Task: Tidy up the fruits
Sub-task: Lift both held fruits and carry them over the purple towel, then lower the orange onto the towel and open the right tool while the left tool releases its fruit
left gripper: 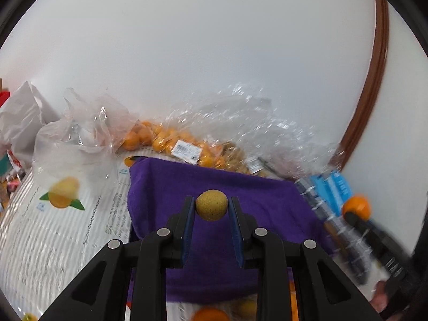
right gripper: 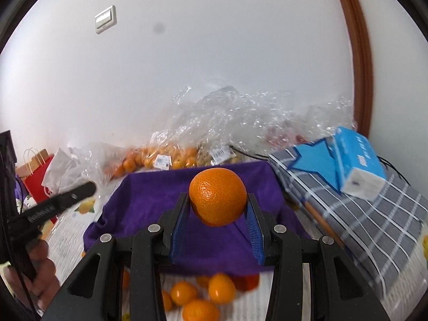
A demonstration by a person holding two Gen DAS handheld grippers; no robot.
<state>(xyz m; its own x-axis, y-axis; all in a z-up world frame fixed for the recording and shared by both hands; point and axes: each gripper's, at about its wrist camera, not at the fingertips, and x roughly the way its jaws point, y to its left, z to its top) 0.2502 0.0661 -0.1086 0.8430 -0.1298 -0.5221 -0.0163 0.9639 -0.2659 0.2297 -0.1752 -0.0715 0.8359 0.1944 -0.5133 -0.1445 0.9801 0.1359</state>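
Two grippers, each clamped on one fruit above a purple cloth (left gripper: 240, 187).
Left gripper (left gripper: 211, 206) pinches a small yellow-brown fruit (left gripper: 211, 204); right gripper (right gripper: 218, 207) grips an orange (right gripper: 218, 196).

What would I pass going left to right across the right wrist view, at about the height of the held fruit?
Red paper bag → left gripper → purple cloth → orange held in the right gripper → grey checked cloth with the blue tissue pack on it.
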